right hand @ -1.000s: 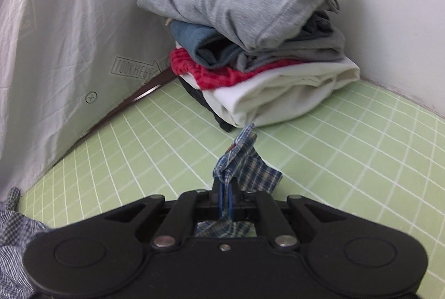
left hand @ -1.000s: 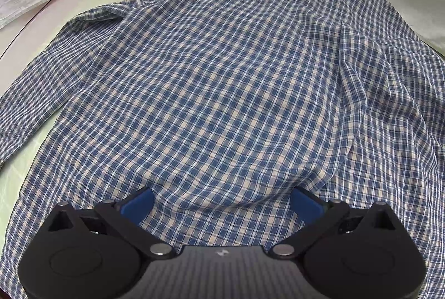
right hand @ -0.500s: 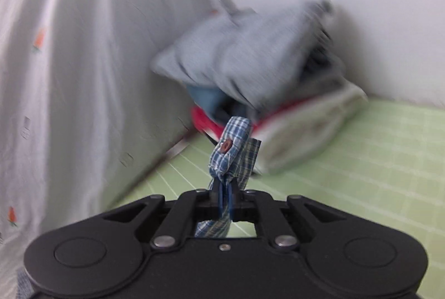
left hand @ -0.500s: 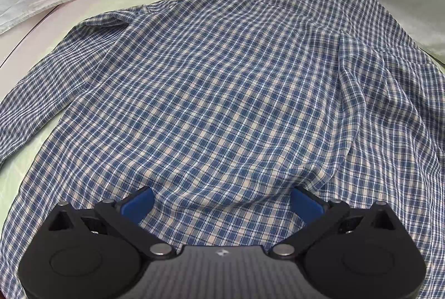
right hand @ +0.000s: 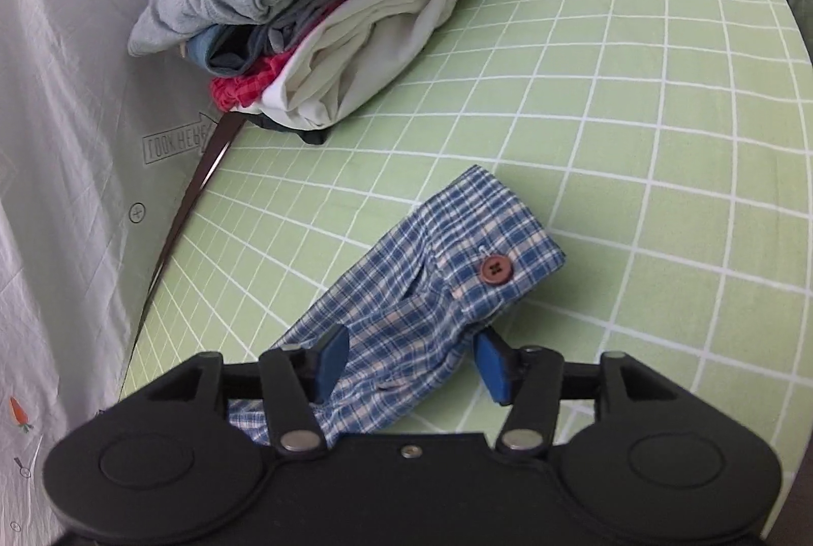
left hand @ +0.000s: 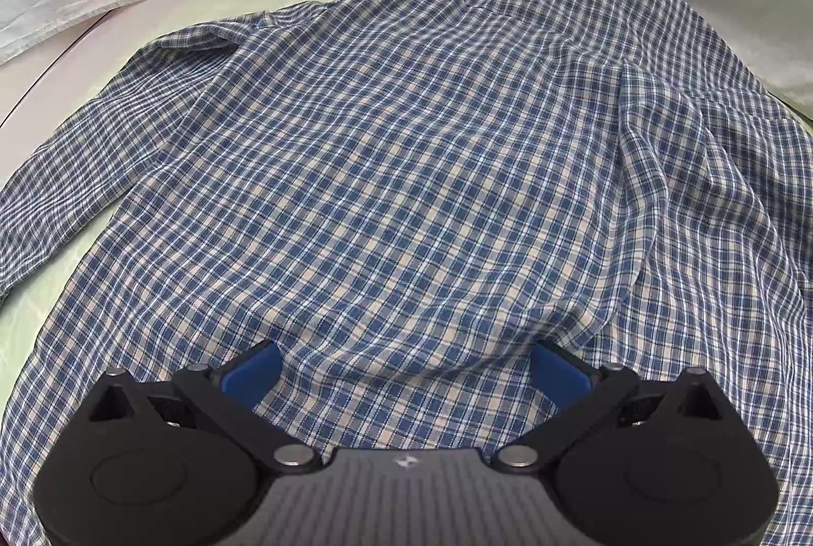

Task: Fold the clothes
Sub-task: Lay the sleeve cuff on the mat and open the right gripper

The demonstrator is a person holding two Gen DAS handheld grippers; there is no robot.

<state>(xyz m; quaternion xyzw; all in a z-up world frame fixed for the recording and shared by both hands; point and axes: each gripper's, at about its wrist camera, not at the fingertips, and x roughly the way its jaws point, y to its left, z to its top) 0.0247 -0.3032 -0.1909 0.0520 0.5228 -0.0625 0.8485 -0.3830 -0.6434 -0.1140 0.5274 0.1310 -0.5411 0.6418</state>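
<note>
Right gripper [right hand: 411,360] is now sitting apart after releasing the sleeve cuff [right hand: 488,241] flat onto the green mat [right hand: 635,114]; left gripper [left hand: 406,373], also apart, is hovering over the spread plaid shirt [left hand: 406,170], sleeve laid out for folding.

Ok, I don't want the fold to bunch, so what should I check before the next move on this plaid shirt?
1. Right hand-held gripper open, sleeve cuff released: ok.
2. Cuff lying flat on the green grid mat: ok.
3. Left hand-held gripper open over the plaid shirt: ok.
4. Shirt back smooth: not ok, creases run along the right side.
5. Folded clothes stack apart from the cuff: ok.
6. Shirt front buttoned underneath: cannot tell.
</note>
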